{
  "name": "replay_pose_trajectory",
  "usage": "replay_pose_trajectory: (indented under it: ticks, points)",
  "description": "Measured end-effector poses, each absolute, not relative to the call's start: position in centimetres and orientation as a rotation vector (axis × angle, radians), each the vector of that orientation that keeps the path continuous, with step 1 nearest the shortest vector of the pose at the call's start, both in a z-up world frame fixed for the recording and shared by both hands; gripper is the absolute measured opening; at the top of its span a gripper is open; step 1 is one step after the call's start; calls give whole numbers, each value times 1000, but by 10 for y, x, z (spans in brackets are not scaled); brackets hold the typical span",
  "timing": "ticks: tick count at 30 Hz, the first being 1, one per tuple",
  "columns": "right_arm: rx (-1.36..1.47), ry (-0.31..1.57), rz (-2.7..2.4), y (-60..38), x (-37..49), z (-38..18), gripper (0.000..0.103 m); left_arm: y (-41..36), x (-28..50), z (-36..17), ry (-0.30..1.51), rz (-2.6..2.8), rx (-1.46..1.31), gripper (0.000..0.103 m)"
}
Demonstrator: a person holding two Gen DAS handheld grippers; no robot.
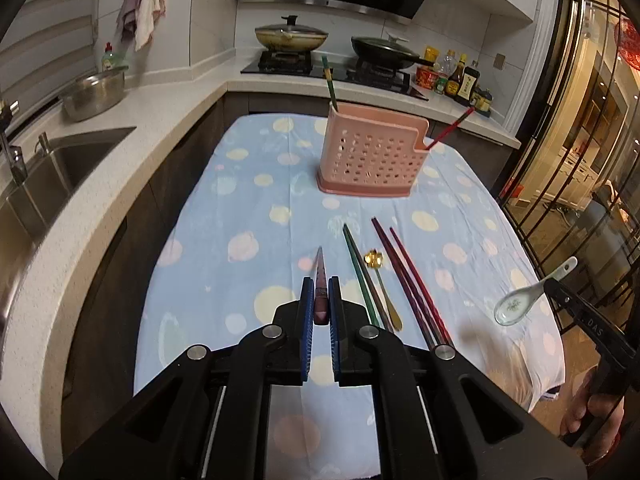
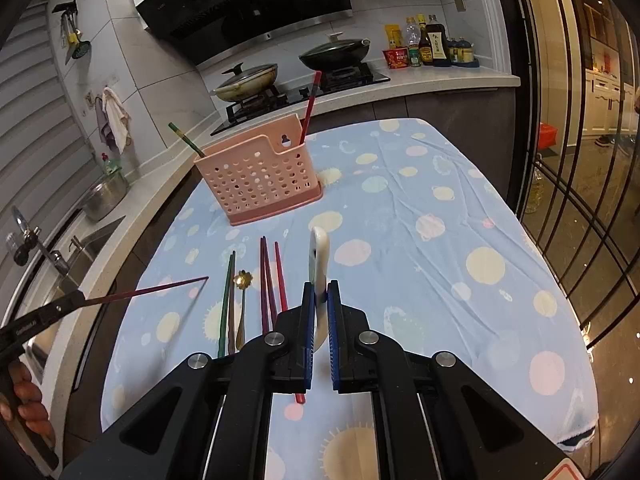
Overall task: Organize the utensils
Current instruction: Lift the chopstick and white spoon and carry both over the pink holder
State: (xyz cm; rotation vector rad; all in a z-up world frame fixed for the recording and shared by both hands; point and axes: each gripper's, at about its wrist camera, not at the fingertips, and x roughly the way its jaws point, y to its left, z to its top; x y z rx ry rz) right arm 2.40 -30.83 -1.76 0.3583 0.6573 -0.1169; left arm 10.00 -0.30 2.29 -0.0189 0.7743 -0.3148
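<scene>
We've got L gripper (image 1: 321, 296) pinching a purple chopstick (image 1: 320, 276), R gripper (image 2: 319, 294) clamped on the ceramic spoon (image 2: 319, 258); tip each handle-up w/ care into pink caddy (image 1: 370, 152) nr worktop's far edge.

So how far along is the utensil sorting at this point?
Early. Done: a green chopstick and a red chopstick stand in the pink holder. In hand: left tongs grip a purple chopstick, right tongs a white spoon. Left: green pair, gold spoon, dark red chopsticks.
</scene>
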Motion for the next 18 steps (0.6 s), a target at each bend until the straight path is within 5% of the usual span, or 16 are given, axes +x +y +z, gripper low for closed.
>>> replay_pose_trajectory:
  ticks: [18]
  points:
    - [335, 577, -75, -325, 105, 43, 6, -35, 184, 138, 537, -317, -8, 7]
